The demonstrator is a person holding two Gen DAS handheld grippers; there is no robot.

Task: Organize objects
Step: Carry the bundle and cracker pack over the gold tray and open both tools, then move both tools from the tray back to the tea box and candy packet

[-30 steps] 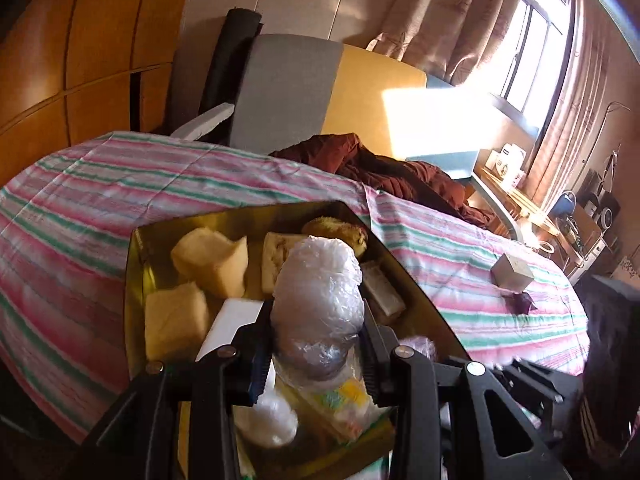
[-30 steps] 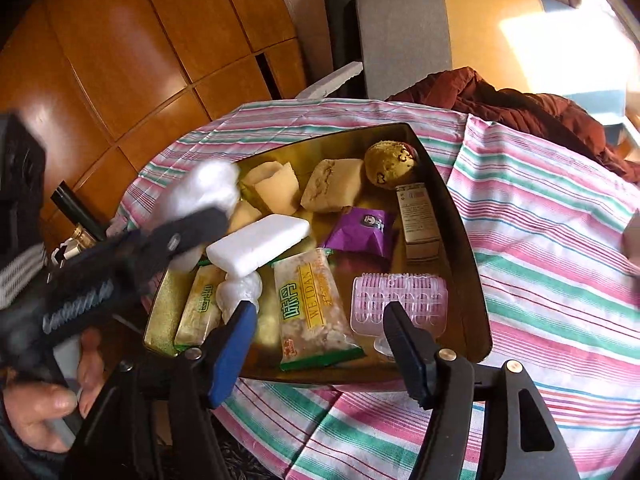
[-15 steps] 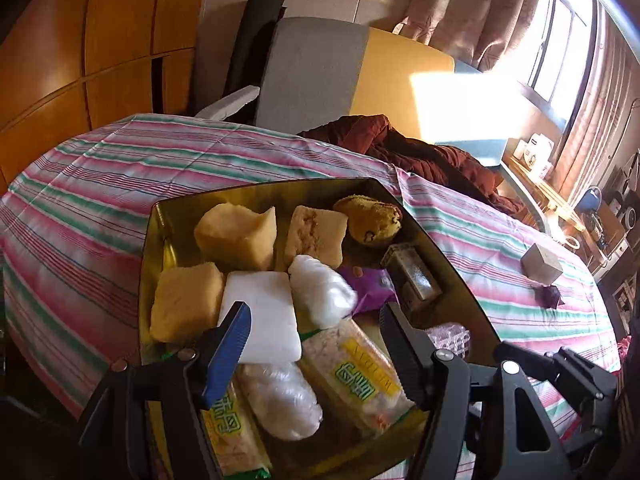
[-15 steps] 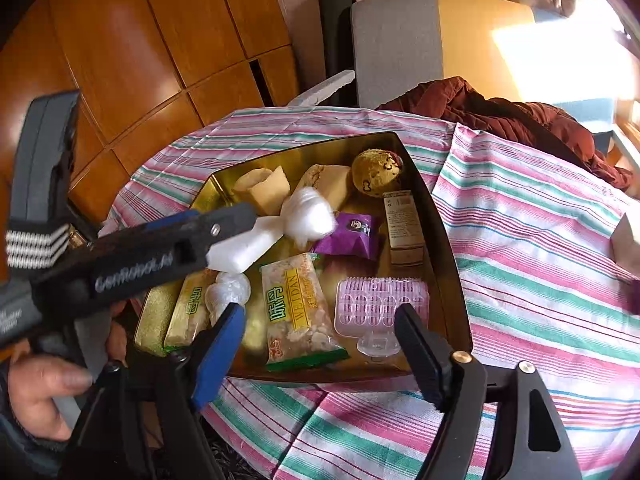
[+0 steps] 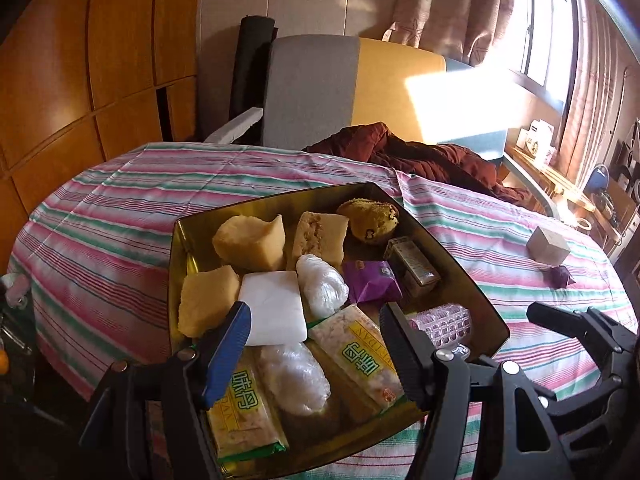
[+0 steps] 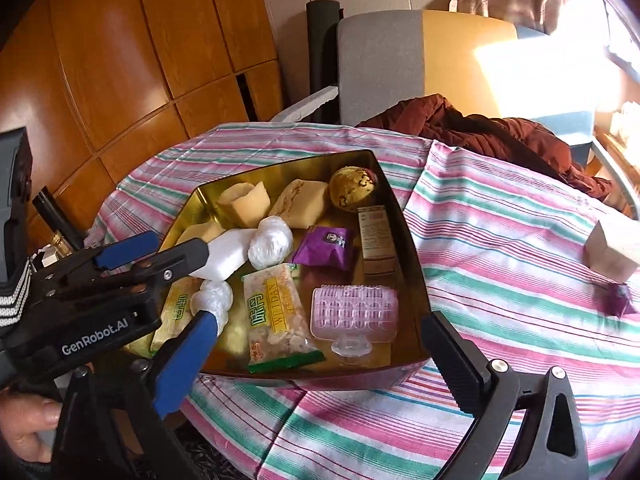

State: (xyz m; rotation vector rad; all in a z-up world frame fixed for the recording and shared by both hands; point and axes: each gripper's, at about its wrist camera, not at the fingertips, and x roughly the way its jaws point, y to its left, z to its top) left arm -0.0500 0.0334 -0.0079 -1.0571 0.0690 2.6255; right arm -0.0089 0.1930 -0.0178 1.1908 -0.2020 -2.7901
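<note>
- The striped table (image 5: 120, 200) carries my gold tray (image 5: 460, 276), which sits near the edge closest to me and is already crowded with snacks.
- My left gripper (image 5: 316, 344) hovers over the tray's near side with its jaws apart and nothing between them. A second ago they were clamped on the plastic-wrapped white ball (image 5: 322, 290); half a second ago they had already opened and the ball lay in the tray.
- My right gripper (image 6: 316, 364) also hangs with jaws wide apart, empty, in front of the tray's near rim, much as it did a second ago.
- The wrapped ball now rests between the white block (image 5: 274, 306) and the purple packet (image 5: 374, 286), touching the block. I judge this placement finished.
- Outside the tray, off to the right on the cloth, the small pale box (image 6: 614, 250) and a purple scrap (image 6: 618, 300) just beside it look like what remains to be gathered.
- To do the next step well, I would lift the left gripper straight up so as not to nudge the ball, then swing the right one across to the box, square its jaws to two flat faces and close gently.
</note>
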